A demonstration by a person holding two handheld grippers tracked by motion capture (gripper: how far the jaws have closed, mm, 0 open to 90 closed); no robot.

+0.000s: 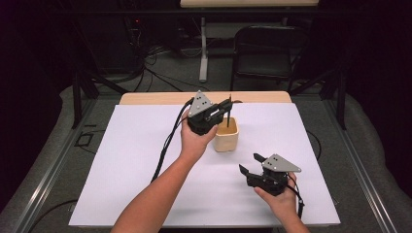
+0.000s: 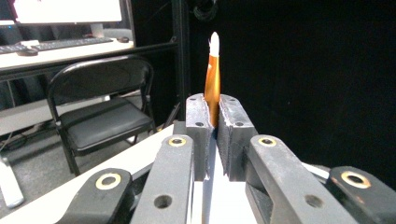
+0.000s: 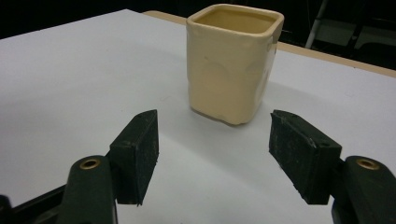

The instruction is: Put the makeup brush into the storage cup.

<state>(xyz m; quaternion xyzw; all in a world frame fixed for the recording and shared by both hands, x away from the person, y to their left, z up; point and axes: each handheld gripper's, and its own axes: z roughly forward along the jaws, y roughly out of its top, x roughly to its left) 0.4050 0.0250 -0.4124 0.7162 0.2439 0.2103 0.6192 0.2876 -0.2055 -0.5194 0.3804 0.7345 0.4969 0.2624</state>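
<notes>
— So, what has the left gripper (image 1: 224, 108) got?

— Its jaws are clamped tight on a thin orange brush (image 2: 212, 79) with a white tip. In the left gripper view the brush stands upright between the two pads, the tip poking well above them. From the high view it looks like a dark stick held over the cream square cup (image 1: 226, 134), its lower end at or just inside the mouth — I cannot tell whether it touches the cup.

— And where is the cup?

— It stands upright on the white sheet (image 1: 136, 160) that covers the counter (image 1: 145, 98), a little beyond the middle and just right of the left hand (image 1: 194, 141).

— And the right gripper (image 1: 248, 165)?

— Its jaws are spread wide with nothing between them. It sits low near the front of the sheet, held in the right hand (image 1: 281, 196), well apart from the cup. The right gripper view looks straight at the cup (image 3: 231, 60) — it shows between the two black pads, farther off.

— Anything behind the counter?

— A black folding chair (image 1: 267, 51).
</notes>
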